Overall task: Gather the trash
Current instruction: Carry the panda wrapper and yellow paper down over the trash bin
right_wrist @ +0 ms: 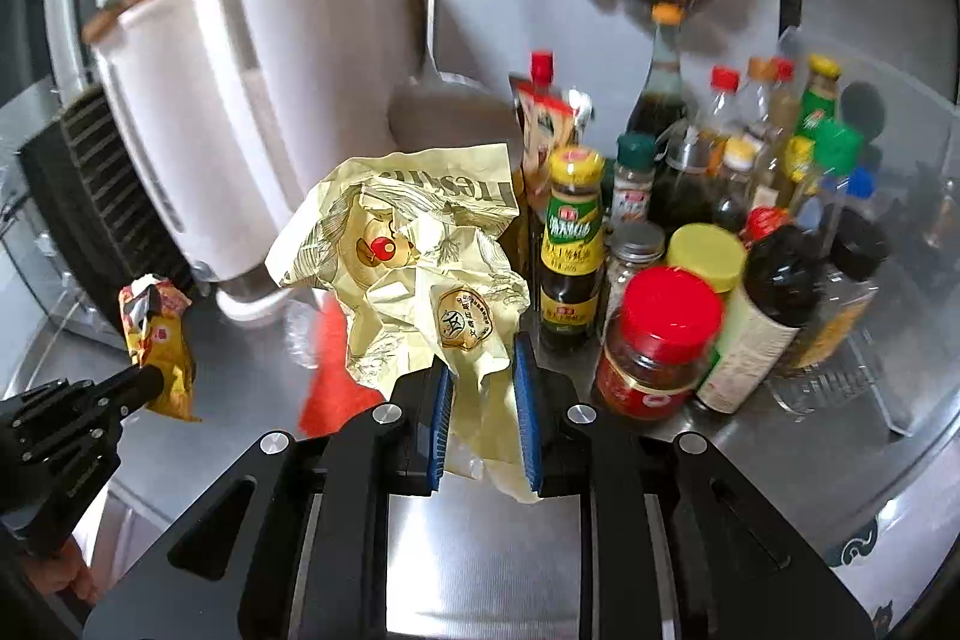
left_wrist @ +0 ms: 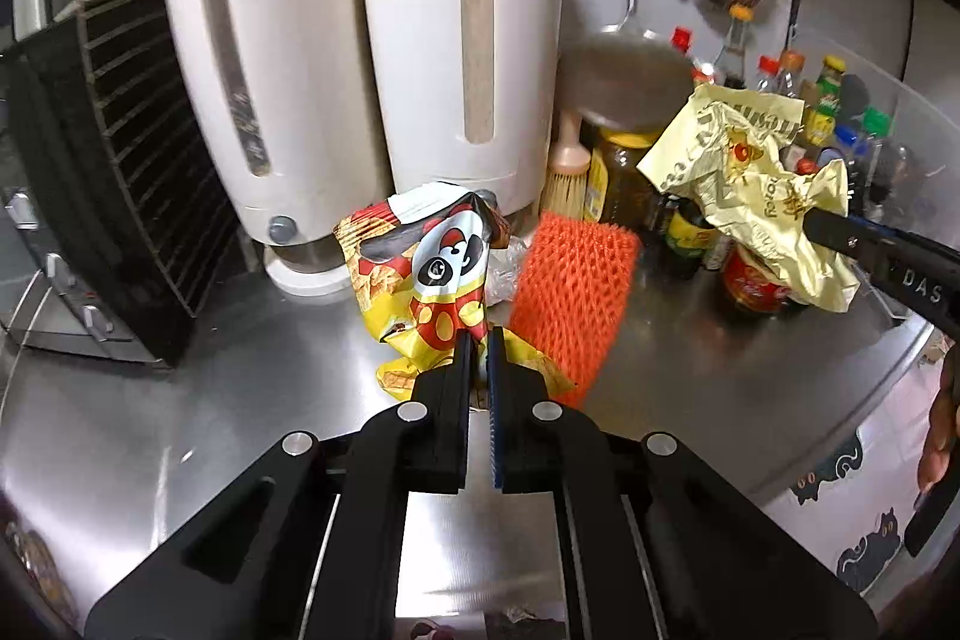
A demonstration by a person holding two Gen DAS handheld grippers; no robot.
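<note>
- We hold the left gripper [left_wrist: 479, 340] with its jaws clamped on the lower edge of a red-and-yellow snack wrapper [left_wrist: 429, 274] printed with a panda; the wrapper stands up from the jaws toward 12 o'clock, above the steel tabletop [left_wrist: 750, 370].
- We hold the right gripper [right_wrist: 483, 349] with its jaws clamped on a crumpled pale yellow paper bag [right_wrist: 414, 250], which billows toward 11 o'clock from the blue pads.
- In the left wrist view the paper bag hangs at 2 o'clock, clear of the tabletop.
- An orange foam net [left_wrist: 570, 292] lies on the tabletop just at 1 o'clock of the snack wrapper.
- Two white dispensers [left_wrist: 372, 40] stand at 12 o'clock behind the wrapper.
- A cluster of sauce bottles [right_wrist: 720, 220] and a red-lidded jar [right_wrist: 654, 340] stand at 2 o'clock of the right gripper.
</note>
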